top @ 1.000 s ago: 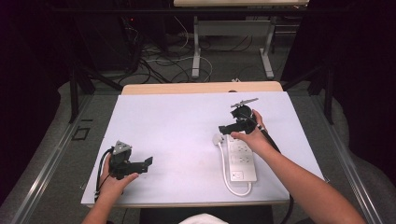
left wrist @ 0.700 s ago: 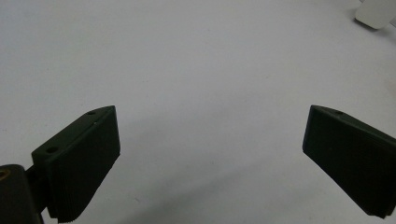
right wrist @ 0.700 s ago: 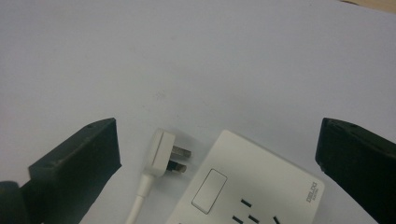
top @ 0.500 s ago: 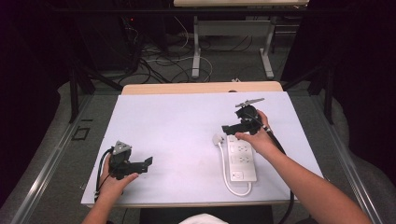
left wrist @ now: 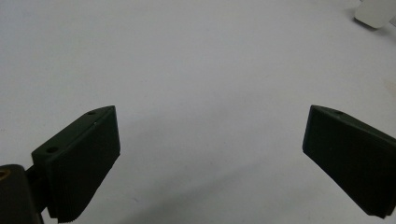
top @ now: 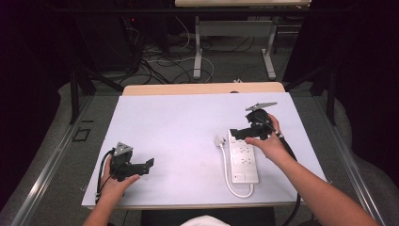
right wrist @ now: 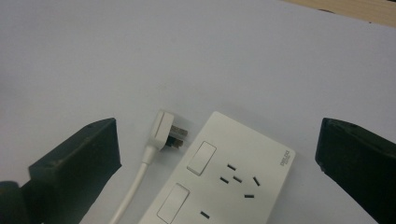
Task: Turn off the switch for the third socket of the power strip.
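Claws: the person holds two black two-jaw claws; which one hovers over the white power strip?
The right claw, open above the far end of the white power strip. The left claw is over bare white tabletop, far from the strip.

On the white-covered table [top: 188, 122], the white rectangular plastic power strip [top: 243, 157] lies at four o'clock, its white plug [top: 219, 140] just beside its far-left corner, at ten o'clock of it.
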